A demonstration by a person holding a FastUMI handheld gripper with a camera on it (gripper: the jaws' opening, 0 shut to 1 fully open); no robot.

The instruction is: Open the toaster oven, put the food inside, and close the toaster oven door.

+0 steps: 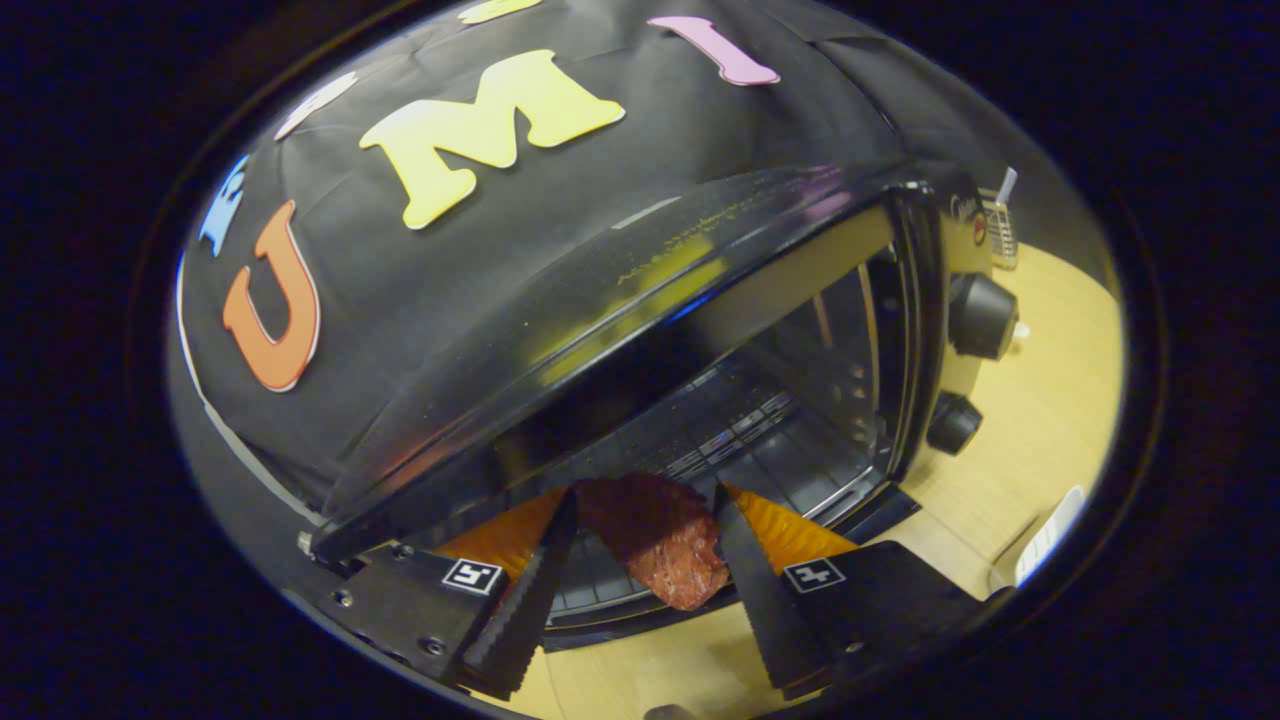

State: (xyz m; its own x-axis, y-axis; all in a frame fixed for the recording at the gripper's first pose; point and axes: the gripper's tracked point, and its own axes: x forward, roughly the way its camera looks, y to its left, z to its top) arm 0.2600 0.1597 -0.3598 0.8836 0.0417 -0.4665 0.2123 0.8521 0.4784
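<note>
Black cloth wall point(420, 300) behind, pale wooden tabletop point(1050, 400) below, dim light.

One toaster oven point(640, 330), two knobs point(980, 316), one food piece point(660, 540), one claw point(645, 505), two fingers point(540, 590).

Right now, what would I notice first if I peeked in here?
First, the reddish piece of food, sitting between the two fingers of the gripper, which look closed on its sides. Just beyond it gapes the open toaster oven, its wire rack waiting inside. Two dark knobs stick out from the oven's side panel, above the pale wooden table.
</note>
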